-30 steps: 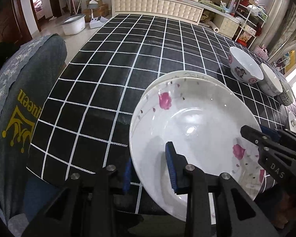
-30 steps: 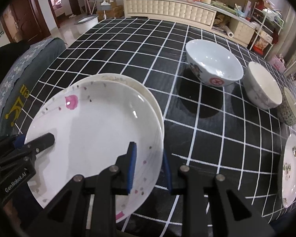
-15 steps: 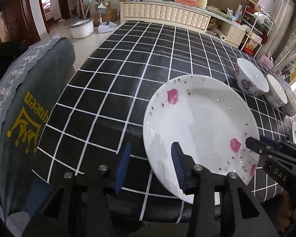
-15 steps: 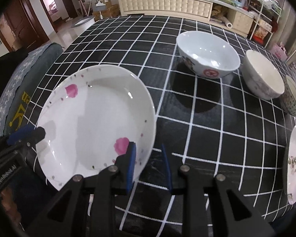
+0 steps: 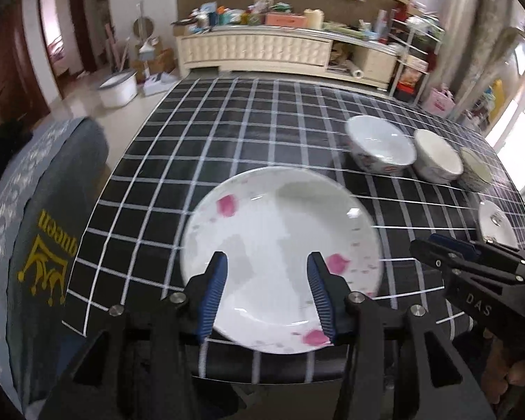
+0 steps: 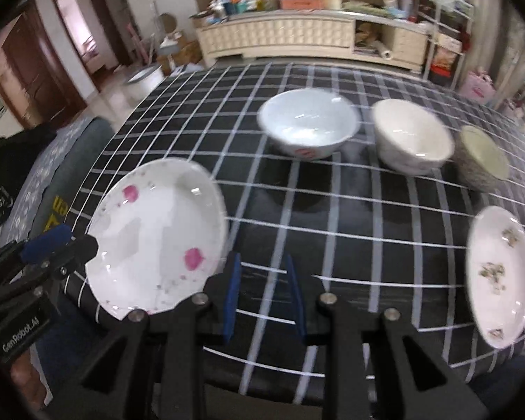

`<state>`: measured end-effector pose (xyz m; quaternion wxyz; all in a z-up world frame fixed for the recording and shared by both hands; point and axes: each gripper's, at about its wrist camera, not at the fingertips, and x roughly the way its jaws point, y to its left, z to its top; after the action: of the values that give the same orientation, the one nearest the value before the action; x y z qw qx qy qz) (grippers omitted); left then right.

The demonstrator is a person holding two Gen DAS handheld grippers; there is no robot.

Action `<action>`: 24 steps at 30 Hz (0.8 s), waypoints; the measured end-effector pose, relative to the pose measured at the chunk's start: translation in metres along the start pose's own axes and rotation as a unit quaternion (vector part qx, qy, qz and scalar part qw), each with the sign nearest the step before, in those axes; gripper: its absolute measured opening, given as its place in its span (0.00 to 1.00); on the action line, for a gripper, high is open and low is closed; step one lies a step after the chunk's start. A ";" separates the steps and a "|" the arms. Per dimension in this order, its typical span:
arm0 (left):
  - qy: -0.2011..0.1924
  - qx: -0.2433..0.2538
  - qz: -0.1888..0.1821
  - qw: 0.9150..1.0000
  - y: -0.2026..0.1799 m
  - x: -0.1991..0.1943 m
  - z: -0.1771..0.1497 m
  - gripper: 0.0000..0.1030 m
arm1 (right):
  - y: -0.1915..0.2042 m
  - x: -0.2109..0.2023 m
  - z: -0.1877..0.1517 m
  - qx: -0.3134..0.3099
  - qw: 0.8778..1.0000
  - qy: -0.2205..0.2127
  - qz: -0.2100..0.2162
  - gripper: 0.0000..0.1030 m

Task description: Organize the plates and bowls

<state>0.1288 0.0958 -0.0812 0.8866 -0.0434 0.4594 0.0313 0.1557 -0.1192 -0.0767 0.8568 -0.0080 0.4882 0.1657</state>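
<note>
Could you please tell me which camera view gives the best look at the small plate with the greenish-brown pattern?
The right wrist view shows it best: the small patterned plate lies whole at the right on the checked tablecloth, its sprigs legible. The left wrist view shows the same plate only at its right edge, small, blurred and partly hidden behind the right hand-held gripper.

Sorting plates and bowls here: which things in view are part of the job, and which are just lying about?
Job: pink-flower plate; small plate; large bowl; cream bowl; patterned bowl.

Lying about: grey cushion; white tub; sideboard clutter.
</note>
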 end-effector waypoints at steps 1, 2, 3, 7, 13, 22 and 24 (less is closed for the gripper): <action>-0.002 0.007 -0.004 1.000 -0.008 -0.002 0.001 0.43 | -0.008 -0.005 0.000 0.005 1.000 -0.002 -0.005 0.30; -0.003 0.016 -0.008 1.000 -0.018 -0.005 0.003 0.43 | -0.014 -0.009 0.000 0.008 1.000 -0.004 -0.009 0.30; -0.006 0.020 -0.011 1.000 -0.023 -0.006 0.004 0.43 | -0.022 -0.013 -0.001 0.012 1.000 -0.006 -0.014 0.30; -0.007 0.041 -0.031 0.999 -0.058 -0.009 0.008 0.43 | -0.053 -0.030 -0.007 0.027 0.999 -0.017 -0.034 0.40; -0.004 0.079 -0.054 0.995 -0.114 -0.007 0.007 0.43 | -0.101 -0.055 -0.022 0.044 0.996 -0.030 -0.067 0.50; 0.013 0.115 -0.095 0.989 -0.193 0.002 0.001 0.43 | -0.170 -0.078 -0.041 0.086 0.991 -0.035 -0.095 0.50; 0.017 0.120 -0.101 0.987 -0.210 0.004 0.002 0.43 | -0.180 -0.080 -0.044 0.091 0.990 -0.034 -0.100 0.50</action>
<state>0.1522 -0.1129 -0.0731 0.8763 0.0162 0.4677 -0.1147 0.1339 -0.3188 -0.0596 0.8823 0.0267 0.4686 0.0340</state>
